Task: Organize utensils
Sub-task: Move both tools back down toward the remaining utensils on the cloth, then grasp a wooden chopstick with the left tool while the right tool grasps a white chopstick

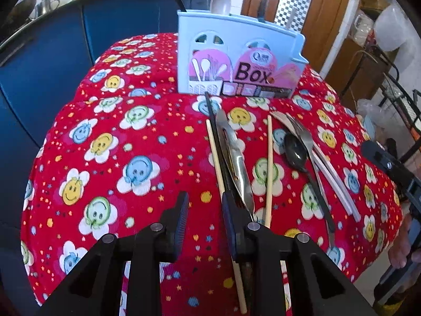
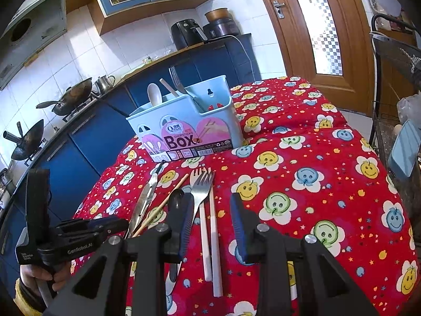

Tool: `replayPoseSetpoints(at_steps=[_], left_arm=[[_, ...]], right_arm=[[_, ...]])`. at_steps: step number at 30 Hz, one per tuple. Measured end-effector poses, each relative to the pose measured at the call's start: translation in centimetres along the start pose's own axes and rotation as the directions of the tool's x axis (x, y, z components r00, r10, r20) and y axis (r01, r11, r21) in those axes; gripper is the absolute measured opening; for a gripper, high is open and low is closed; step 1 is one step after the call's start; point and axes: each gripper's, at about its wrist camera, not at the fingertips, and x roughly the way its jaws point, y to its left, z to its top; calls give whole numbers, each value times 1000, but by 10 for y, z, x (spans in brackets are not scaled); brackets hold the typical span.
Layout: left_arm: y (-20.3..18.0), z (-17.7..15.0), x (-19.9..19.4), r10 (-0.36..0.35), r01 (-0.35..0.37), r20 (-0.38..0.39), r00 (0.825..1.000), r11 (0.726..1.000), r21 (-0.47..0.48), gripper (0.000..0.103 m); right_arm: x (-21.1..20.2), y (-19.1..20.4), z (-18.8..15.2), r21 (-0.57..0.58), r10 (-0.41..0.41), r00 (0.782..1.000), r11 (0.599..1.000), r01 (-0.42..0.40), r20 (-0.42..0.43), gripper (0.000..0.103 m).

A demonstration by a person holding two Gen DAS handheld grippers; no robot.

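Loose utensils lie on the red-cloth tabletop [image 1: 110, 158] w/ handles toward the camera, pointing at the blue utensil box [image 1: 236, 60]. Left tongs [image 1: 205, 218] hover released beside a chopstick [image 1: 215, 158]. Right tongs [image 2: 213, 223], also empty, straddle the white-handled forks [image 2: 204, 184], so nearer them.

Your pale blue utensil box [image 2: 184, 121] stands upright at the cloth's far side, already holding a white spoon [image 2: 154, 93] and a fork [image 2: 179, 81]. In front lie wooden chopsticks [image 1: 269, 168], steel tongs [image 1: 234, 158], a black spoon [image 1: 296, 152], two forks [image 2: 202, 184] and white chopsticks [image 2: 214, 237].
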Motion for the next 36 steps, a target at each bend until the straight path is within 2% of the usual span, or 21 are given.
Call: replayPoseSetpoints(at_steps=[8, 11, 15, 23, 27, 32, 36], left_arm=[[-5, 2, 2, 8, -7, -14, 1000, 999, 35, 27], [-8, 7, 8, -19, 21, -44, 999, 999, 34, 27], [-12, 13, 13, 7, -5, -40, 999, 999, 54, 27], [-5, 34, 25, -17, 20, -68, 998, 999, 46, 23], [5, 42, 29, -37, 38, -68, 997, 999, 8, 7], [23, 42, 29, -113, 109, -52, 992, 991, -84, 5], [31, 40, 22, -134, 131, -16, 991, 985, -108, 4]], right_arm=[[6, 0, 0, -22, -24, 999, 999, 23, -41, 31], [7, -1, 0, -28, -30, 998, 999, 29, -47, 31], [9, -1, 2, -35, -35, 997, 999, 33, -61, 31], [24, 0, 7, -75, -56, 988, 996, 45, -141, 33], [33, 3, 10, -107, -71, 979, 993, 52, -190, 33], [47, 7, 14, -152, -101, 960, 986, 63, -261, 33], [58, 14, 17, -210, -124, 940, 976, 57, -319, 33]])
